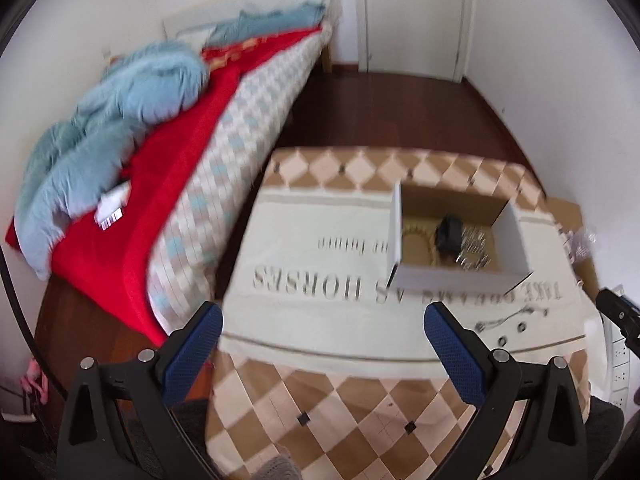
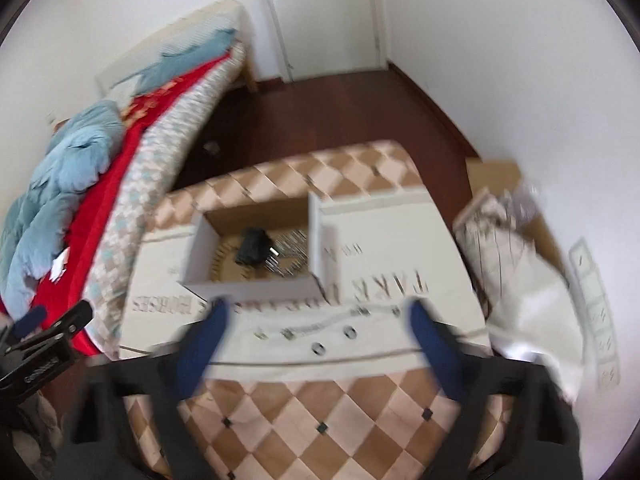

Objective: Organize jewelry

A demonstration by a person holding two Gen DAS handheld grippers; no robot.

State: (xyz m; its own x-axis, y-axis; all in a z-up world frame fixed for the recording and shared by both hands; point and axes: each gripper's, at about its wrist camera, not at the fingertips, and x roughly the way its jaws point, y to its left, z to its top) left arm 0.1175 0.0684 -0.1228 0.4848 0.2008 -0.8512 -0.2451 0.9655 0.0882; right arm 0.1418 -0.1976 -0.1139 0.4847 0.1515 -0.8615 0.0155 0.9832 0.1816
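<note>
Both my grippers hover spread wide and empty over the table, jewelry partly boxed, partly loose.

My left gripper (image 1: pixel 323 328) has its 2 blue-padded fingers far apart with nothing between them; my right gripper (image 2: pixel 318 320) is likewise spread wide and empty, its view motion-blurred. The white cardboard box (image 1: pixel 456 276) sits open on the cream printed cloth (image 1: pixel 304 240) covering the diamond-patterned table (image 1: pixel 360 420). Inside the box: a black object (image 1: pixel 448 232), a beaded gold-toned necklace (image 1: pixel 420 240) to its left, and a cluster of silver pieces (image 1: pixel 474 248) to its right. Loose on the cloth, near the box's front wall and between my right fingers: a thin silver chain (image 2: pixel 308 328) and 2 small round pieces (image 2: pixel 334 340); type too blurred to tell. Bed (image 1: pixel 168 168) with red blanket stands beside the table.
</note>
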